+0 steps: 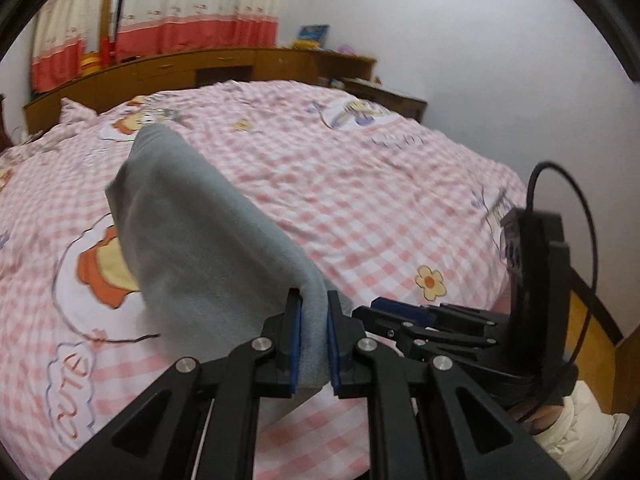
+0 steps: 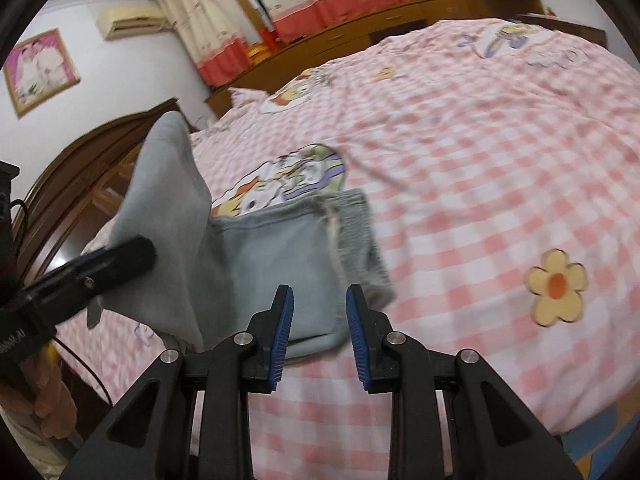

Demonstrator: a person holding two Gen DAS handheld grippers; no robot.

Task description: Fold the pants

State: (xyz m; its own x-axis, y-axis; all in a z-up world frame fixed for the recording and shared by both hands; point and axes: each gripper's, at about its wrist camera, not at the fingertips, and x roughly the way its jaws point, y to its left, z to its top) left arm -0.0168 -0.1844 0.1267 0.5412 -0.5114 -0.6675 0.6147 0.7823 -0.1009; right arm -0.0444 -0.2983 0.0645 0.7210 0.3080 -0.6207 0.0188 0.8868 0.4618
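The grey pants (image 1: 208,240) hang lifted over the pink checked bed cover (image 1: 360,200). My left gripper (image 1: 314,332) is shut on a fold of the pants, which rises away from the blue pads like a tent. In the right wrist view the left gripper (image 2: 140,252) shows at the left with cloth draped over it. My right gripper (image 2: 320,332) has a thick folded part of the pants (image 2: 280,264) filling the gap between its pads, with the waistband (image 2: 352,224) beyond. The right gripper (image 1: 372,308) sits close beside the left one.
The bed cover (image 2: 480,160) fills most of both views. A wooden headboard (image 2: 80,168) stands at the left, and low wooden cabinets (image 1: 224,68) and curtains (image 1: 180,12) stand behind the bed. A person's hand (image 2: 52,400) holds the left gripper. The wooden floor (image 1: 580,320) lies right of the bed.
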